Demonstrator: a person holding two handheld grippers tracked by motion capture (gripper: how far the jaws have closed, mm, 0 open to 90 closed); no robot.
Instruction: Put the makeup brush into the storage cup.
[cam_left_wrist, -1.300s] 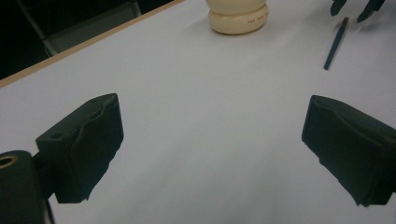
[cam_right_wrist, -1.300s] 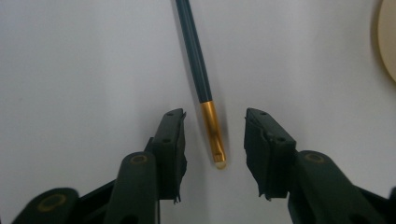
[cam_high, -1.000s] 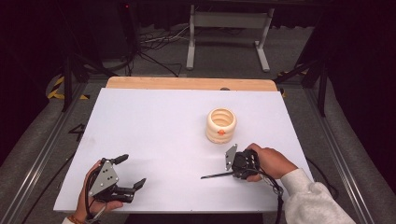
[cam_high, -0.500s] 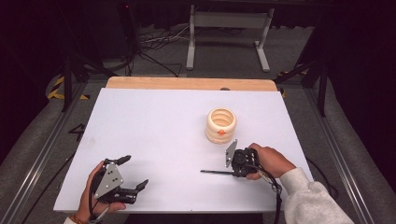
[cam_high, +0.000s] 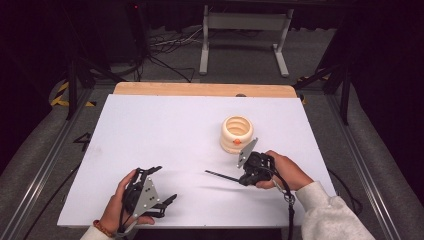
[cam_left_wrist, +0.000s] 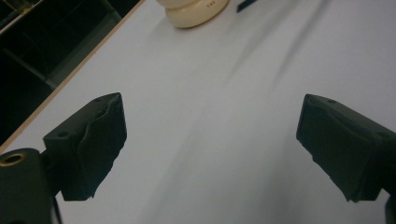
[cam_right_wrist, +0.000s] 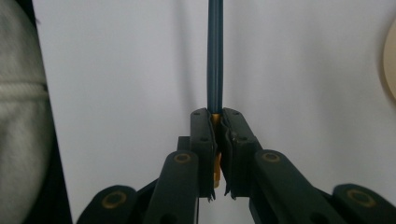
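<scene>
High view: white tabletop (cam_high: 165, 130); cream ribbed holder (cam_high: 236, 134) upright at 2 o'clock from centre; right tool (cam_high: 227, 176) at 4 o'clock just below it, clamped on thin dark rod (cam_high: 220, 175) pointing toward 9 o'clock; left tool (cam_high: 161, 184) at 7 o'clock near front edge, jaws apart.

Left gripper view: jaws spread wide over bare tabletop; holder base (cam_left_wrist: 195, 11) at 12 o'clock.

Right gripper view: jaws closed on dark rod (cam_right_wrist: 215, 56) with orange end, extending to 12 o'clock; pale sleeve (cam_right_wrist: 21, 116) at 9 o'clock.
</scene>
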